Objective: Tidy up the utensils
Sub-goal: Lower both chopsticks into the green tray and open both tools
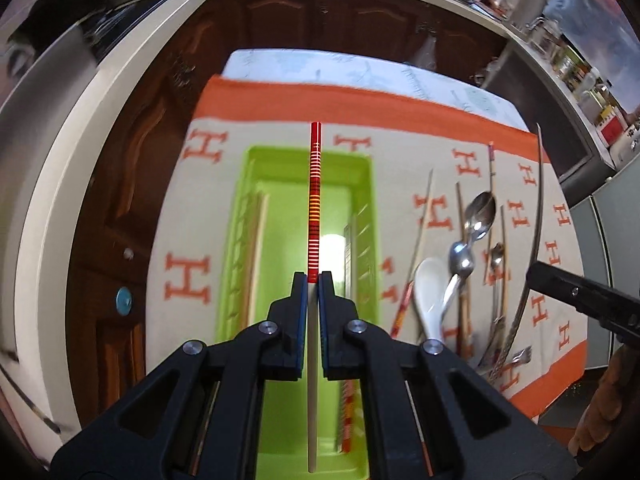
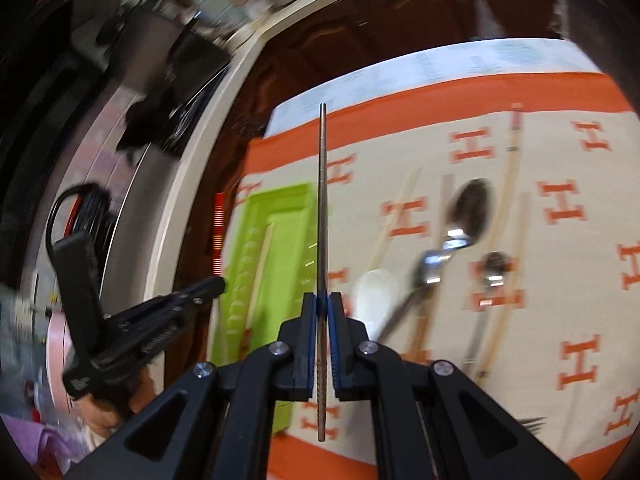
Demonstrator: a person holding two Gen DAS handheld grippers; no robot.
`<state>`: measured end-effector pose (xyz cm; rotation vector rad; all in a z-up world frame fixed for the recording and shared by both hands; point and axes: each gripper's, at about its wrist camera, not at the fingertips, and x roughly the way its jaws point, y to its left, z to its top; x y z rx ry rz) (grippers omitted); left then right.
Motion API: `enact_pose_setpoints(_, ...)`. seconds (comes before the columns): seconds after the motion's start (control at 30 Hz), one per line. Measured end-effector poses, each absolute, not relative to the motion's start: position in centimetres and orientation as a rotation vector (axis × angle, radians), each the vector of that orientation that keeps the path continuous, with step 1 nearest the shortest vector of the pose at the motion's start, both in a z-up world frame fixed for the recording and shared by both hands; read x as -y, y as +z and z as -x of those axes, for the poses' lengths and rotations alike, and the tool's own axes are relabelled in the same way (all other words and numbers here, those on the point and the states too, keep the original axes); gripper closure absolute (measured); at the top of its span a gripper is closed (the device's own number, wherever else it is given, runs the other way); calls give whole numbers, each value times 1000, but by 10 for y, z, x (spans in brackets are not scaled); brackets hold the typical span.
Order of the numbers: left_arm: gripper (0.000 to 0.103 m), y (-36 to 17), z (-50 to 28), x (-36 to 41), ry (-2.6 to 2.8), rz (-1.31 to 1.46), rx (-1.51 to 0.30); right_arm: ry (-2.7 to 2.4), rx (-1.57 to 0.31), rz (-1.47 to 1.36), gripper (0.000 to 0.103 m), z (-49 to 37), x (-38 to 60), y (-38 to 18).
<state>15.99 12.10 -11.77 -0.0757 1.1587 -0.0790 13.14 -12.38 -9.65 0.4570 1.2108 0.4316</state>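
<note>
**Over the green tray, a chopstick in each tool**

At your far left, above the green tray [image 1: 256,168], your left tool [image 1: 314,280] is pinched onto a red-banded chopstick [image 1: 314,200], held lengthwise along the tray, probably so it can drop in beside the pale chopstick [image 1: 256,240] already lying there. To the right, on the orange-patterned cloth [image 1: 280,104] covering the table, loose utensils wait: a white ceramic spoon [image 1: 430,300] and a large metal spoon [image 1: 480,212] among them. Furthest right, your right tool [image 2: 323,300] is clamped on a metal chopstick [image 2: 322,200], raised above the cloth near the tray's right edge.
</note>
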Motion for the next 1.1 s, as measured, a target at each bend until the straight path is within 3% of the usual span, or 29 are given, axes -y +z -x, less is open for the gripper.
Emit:
enact_pose_setpoints(0.53,100,-143,-140,-162,-9,163,-1125,525,-1307,-470,98,-137,36,-134)
enact_pose_setpoints(1.1,95,-147,-145,-148,12,107,-1139,449,-1357,-373,96,-129,34,-150)
